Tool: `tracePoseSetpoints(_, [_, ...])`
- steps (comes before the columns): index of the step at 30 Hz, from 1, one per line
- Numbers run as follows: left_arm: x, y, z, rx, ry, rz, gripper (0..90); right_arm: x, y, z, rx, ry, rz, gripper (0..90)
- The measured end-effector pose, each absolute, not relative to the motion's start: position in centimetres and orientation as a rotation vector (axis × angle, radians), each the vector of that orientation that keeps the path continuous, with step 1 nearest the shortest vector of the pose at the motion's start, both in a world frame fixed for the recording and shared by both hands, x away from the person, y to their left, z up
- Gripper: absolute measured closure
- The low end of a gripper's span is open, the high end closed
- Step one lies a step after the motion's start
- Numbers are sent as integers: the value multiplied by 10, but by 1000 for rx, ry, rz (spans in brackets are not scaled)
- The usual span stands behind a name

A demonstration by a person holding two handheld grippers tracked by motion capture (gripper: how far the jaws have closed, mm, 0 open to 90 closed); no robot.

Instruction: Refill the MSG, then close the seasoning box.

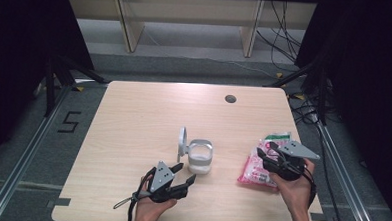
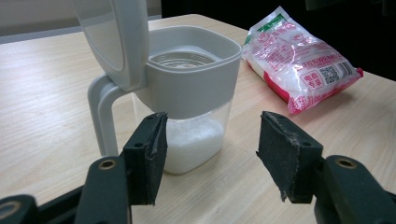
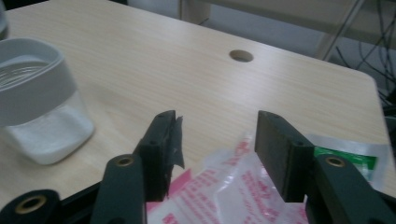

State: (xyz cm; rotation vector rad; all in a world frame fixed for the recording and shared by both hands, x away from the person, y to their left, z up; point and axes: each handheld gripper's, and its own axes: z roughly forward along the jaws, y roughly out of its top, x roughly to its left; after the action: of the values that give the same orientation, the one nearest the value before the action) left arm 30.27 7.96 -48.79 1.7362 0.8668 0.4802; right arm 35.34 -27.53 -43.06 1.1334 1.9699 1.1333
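While both tongs gape empty, the lidded jar (image 1: 200,157) stands between left tongs (image 1: 184,173) and bag (image 1: 261,166).

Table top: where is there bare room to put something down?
The table is bare across its far half, from the cable hole to the left edge, and at the near left corner. It is crowded along the near middle and right, between the open-lidded container, the pink bag and both hand-held grippers.
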Motion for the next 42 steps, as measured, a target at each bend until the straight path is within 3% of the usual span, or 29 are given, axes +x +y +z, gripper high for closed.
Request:
tracePoseSetpoints(8, [304, 86, -486, 1734, 872, 490, 418, 347, -257, -438, 1107, 2067, 1169, 414])
tracePoseSetpoints(23, [311, 110, -477, 1733, 895, 572, 471, 340, -250, -455, 1118, 2147, 1174, 393])
tracePoseSetpoints(35, [322, 124, -470, 1727, 900, 654, 728, 335, -249, -459, 1114, 2161, 1158, 392])
tracePoseSetpoints(42, [328, 124, -467, 1709, 904, 664, 833, 334, -249, -460, 1106, 2173, 1147, 393])
